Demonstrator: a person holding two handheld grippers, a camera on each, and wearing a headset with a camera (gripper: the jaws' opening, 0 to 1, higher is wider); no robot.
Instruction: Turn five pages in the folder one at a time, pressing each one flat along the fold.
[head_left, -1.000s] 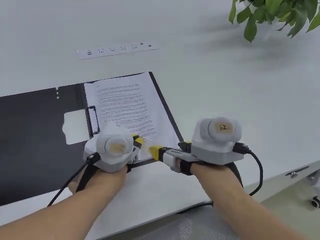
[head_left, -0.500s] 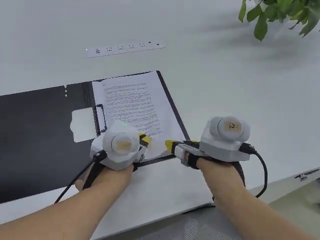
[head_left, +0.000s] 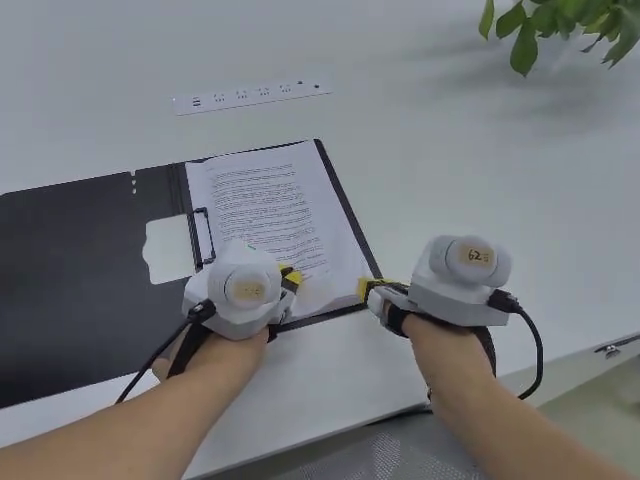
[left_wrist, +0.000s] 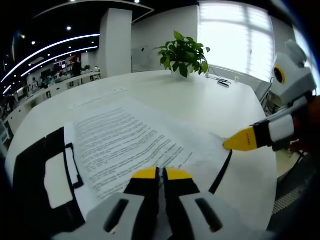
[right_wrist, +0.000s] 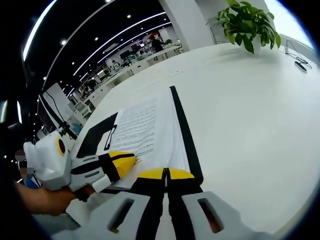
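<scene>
A black folder (head_left: 80, 280) lies open on the white table, with a stack of printed pages (head_left: 265, 205) on its right half under a clip (head_left: 200, 238). My left gripper (head_left: 290, 280) is shut, its yellow tips (left_wrist: 161, 173) resting on the lower part of the top page (left_wrist: 125, 140). My right gripper (head_left: 366, 290) is also shut, at the page's lower right corner by the folder's black edge (right_wrist: 185, 135). Its tips (right_wrist: 166, 173) touch the paper's edge. I cannot tell whether paper sits between them. The two grippers are a short way apart.
A white socket strip (head_left: 250, 95) is set into the table beyond the folder. A potted plant (head_left: 560, 25) stands at the far right. The table's near edge (head_left: 560, 355) runs just behind my right hand. A white label (head_left: 168, 248) lies on the left cover.
My right gripper has slid to the right along the page's bottom edge, away from the left gripper, to the corner. The left gripper has stayed on the page.
</scene>
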